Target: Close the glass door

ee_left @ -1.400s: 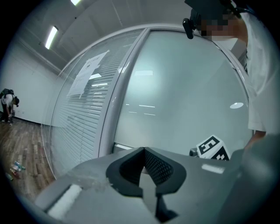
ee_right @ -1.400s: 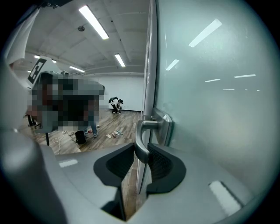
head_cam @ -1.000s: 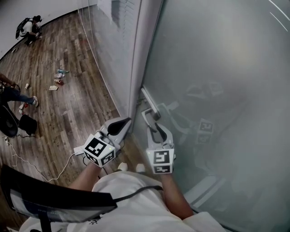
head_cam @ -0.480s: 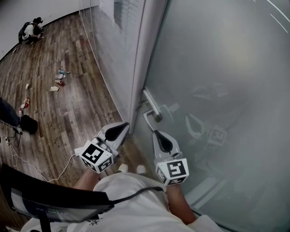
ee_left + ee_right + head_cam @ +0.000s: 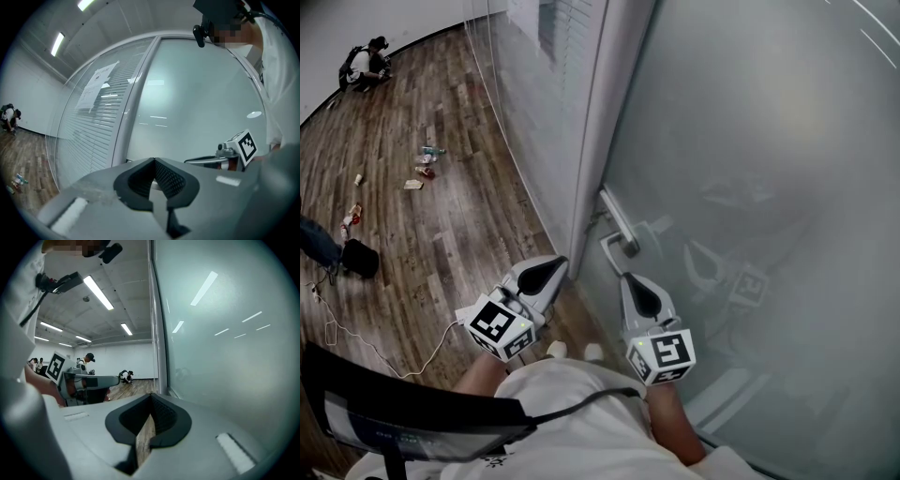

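Frosted glass door [image 5: 750, 141] with metal handle [image 5: 616, 221], edge at white frame [image 5: 614, 103]

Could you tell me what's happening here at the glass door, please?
A person stands at the frosted glass door with a gripper in each hand. The right gripper hovers just short of the door handle, apparently clear of it. Its jaws have just closed with nothing between them. The left gripper hangs beside it, jaws shut and empty too. The door's edge appears to sit against the frame, so it looks closed or nearly so.
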`<state>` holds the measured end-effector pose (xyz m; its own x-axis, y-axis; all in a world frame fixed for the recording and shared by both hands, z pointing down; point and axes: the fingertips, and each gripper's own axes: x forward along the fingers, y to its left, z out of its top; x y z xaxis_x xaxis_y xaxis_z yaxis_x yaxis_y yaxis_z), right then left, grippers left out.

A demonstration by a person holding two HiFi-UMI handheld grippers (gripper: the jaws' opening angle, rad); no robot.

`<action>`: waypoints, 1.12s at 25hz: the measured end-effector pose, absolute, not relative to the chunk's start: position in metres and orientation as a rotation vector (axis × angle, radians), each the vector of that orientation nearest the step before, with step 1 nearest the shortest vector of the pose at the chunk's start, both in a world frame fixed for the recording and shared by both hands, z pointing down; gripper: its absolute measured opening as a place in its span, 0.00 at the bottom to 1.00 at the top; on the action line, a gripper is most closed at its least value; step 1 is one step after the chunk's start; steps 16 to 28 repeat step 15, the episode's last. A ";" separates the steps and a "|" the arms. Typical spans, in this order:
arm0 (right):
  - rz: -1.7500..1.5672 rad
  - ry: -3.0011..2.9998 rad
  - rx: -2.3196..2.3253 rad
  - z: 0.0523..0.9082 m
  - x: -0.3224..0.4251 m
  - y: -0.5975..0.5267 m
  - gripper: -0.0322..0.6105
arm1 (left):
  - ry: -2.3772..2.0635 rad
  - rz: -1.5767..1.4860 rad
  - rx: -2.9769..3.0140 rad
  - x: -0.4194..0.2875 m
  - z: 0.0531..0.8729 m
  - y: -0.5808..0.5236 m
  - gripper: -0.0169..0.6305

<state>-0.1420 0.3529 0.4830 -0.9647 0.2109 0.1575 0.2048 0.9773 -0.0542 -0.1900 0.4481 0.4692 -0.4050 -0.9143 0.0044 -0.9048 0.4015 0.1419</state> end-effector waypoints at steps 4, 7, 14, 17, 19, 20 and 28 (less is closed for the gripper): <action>0.046 -2.952 -0.294 0.487 -0.144 0.352 0.06 | -2.553 -0.179 1.681 -0.194 0.471 0.448 0.03; 0.034 -2.944 -0.278 0.488 -0.146 0.351 0.06 | -2.548 -0.190 1.681 -0.198 0.471 0.448 0.03; 0.017 -2.938 -0.257 0.489 -0.151 0.356 0.06 | -2.541 -0.179 1.705 -0.204 0.471 0.454 0.03; 0.014 -2.938 -0.257 0.490 -0.152 0.357 0.06 | -2.540 -0.178 1.710 -0.205 0.473 0.454 0.03; 0.014 -2.938 -0.257 0.490 -0.152 0.357 0.06 | -2.540 -0.178 1.710 -0.205 0.473 0.454 0.03; 0.014 -2.938 -0.257 0.490 -0.152 0.357 0.06 | -2.540 -0.178 1.710 -0.205 0.473 0.454 0.03; 0.014 -2.938 -0.257 0.490 -0.152 0.357 0.06 | -2.540 -0.178 1.710 -0.205 0.473 0.454 0.03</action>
